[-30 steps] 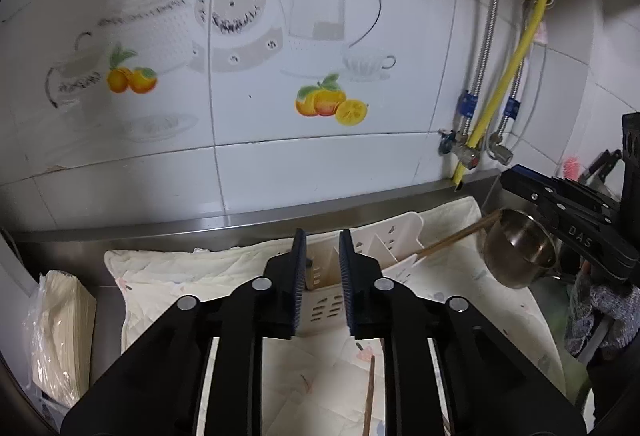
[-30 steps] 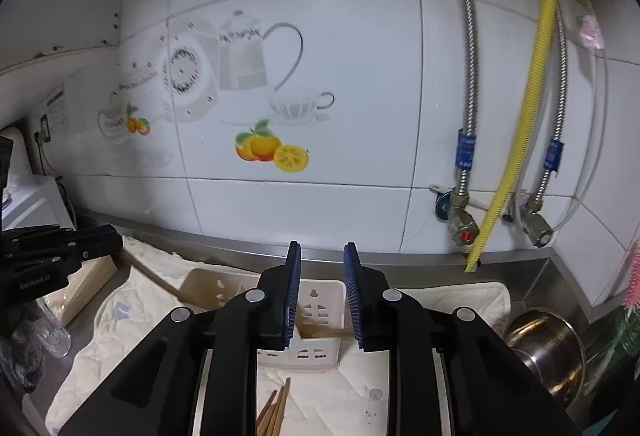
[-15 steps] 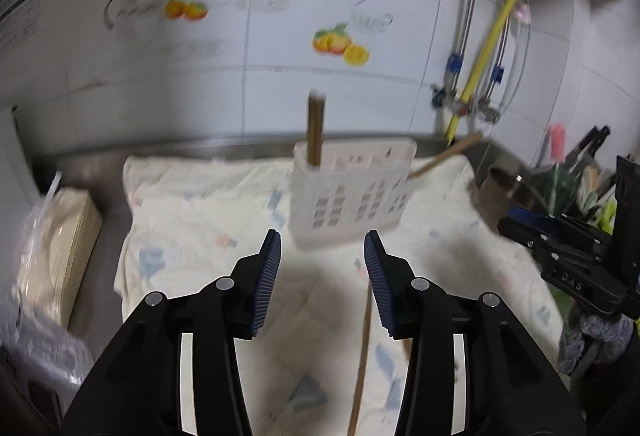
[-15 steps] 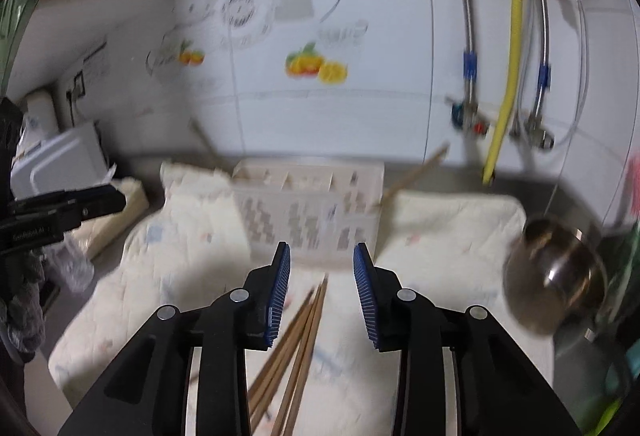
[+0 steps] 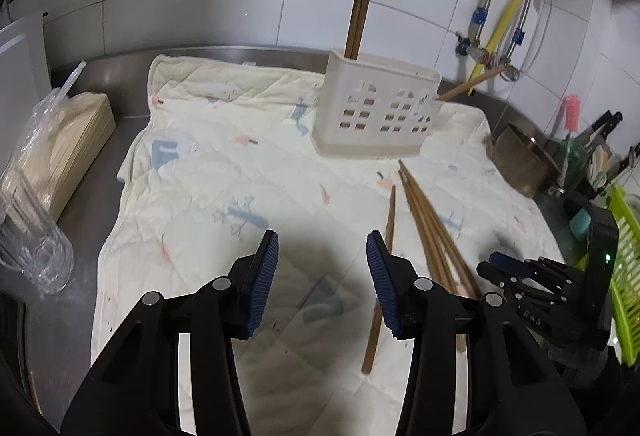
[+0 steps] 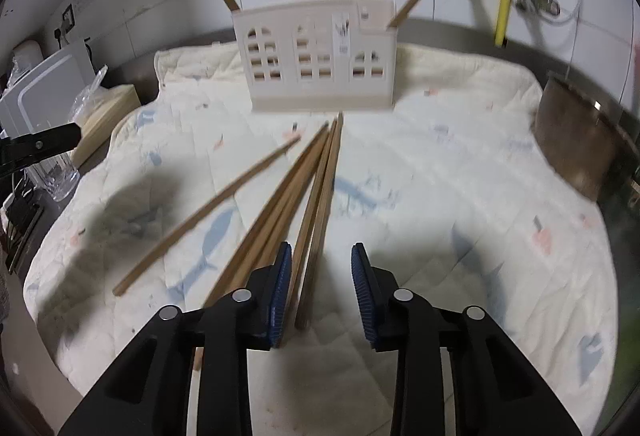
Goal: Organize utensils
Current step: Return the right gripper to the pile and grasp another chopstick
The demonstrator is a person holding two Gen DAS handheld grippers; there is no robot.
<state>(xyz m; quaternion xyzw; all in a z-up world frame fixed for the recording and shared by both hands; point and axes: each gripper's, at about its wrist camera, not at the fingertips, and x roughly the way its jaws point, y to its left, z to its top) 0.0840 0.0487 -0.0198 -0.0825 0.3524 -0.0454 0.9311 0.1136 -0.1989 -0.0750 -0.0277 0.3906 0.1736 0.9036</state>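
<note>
Since the earlier frames both grippers had pulled back from the utensil holder and spread wider. Right gripper released, empty, low over the loose chopsticks at frame centre. Left gripper likewise released, beside a stray chopstick. Holder, upper centre, held a few sticks; about six remained on the cloth.

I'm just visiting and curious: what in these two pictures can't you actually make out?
- Inside the utensil holder: both views, its walls hide the lower ends of the standing chopsticks.
- Near ends of the loose chopsticks: right wrist view, hidden behind the right hand-held gripper.
- Pot contents: blurred, at the frame edge.
</note>
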